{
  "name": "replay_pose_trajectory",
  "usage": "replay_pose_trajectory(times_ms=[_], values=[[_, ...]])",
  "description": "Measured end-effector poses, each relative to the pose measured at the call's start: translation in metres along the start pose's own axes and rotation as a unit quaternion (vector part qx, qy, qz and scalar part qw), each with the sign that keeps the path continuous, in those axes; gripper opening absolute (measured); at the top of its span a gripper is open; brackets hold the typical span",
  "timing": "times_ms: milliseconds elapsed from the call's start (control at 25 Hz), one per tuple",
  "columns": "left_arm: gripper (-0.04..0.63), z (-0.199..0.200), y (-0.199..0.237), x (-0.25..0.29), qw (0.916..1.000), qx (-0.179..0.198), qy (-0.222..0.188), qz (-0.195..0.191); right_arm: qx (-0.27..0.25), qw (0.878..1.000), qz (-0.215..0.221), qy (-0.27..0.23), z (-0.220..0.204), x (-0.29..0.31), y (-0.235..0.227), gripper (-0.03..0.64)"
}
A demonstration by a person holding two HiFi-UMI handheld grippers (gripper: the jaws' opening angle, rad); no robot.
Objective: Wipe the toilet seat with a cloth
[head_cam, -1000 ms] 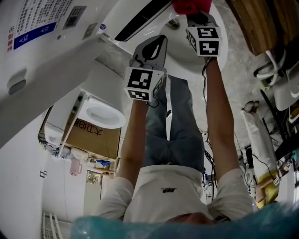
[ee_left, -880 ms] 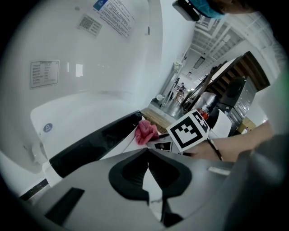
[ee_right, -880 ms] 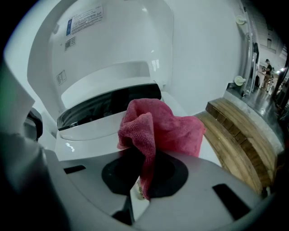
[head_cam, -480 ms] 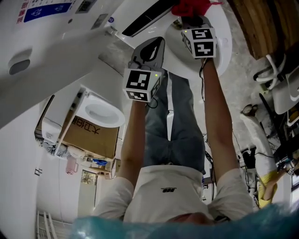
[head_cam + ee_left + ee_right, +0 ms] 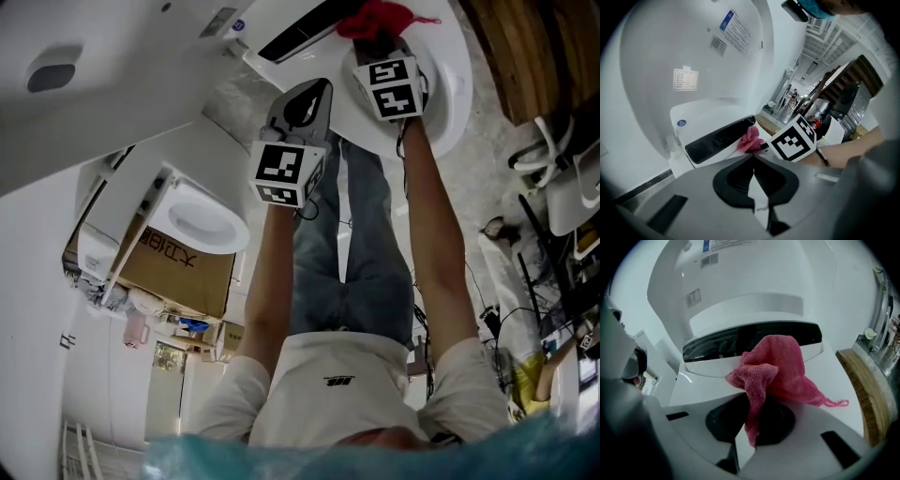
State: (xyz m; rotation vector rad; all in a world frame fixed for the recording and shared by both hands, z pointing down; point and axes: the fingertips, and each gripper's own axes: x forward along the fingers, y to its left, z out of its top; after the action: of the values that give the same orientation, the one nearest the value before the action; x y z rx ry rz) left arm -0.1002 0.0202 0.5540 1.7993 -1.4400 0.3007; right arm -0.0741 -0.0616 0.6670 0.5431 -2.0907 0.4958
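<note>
The pink cloth (image 5: 776,366) bunches against the rear of the white toilet seat (image 5: 834,380), just before a dark glossy strip (image 5: 722,345). Its gripped end vanishes between the jaws, and the seat's front is cut off. The right claw (image 5: 751,405) is clamped on the cloth. The left claw (image 5: 753,158), jaws together and empty, hovers nearby, facing the raised lid (image 5: 670,47).

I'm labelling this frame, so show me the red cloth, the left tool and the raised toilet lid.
red cloth (image 5: 778,366): right gripper view, on its bunched middle.
left tool (image 5: 753,158): left gripper view, where its closed tips meet.
toilet lid (image 5: 661,51): left gripper view, on the bare inner face, left of the labels.
</note>
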Motion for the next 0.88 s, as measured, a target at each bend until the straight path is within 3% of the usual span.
replay_pose_trajectory(times_ms=[440,880], values=[[0.011,-0.021,0.009,-0.023,0.9998,-0.012,-0.002,0.017,-0.059,0.998,0.035,0.011,-0.009,0.004,0.049,0.018],[0.011,-0.041,0.006,-0.043,0.9994,-0.022,0.002,0.025,-0.138,0.987,0.078,0.029,-0.022,-0.002,0.096,0.018]])
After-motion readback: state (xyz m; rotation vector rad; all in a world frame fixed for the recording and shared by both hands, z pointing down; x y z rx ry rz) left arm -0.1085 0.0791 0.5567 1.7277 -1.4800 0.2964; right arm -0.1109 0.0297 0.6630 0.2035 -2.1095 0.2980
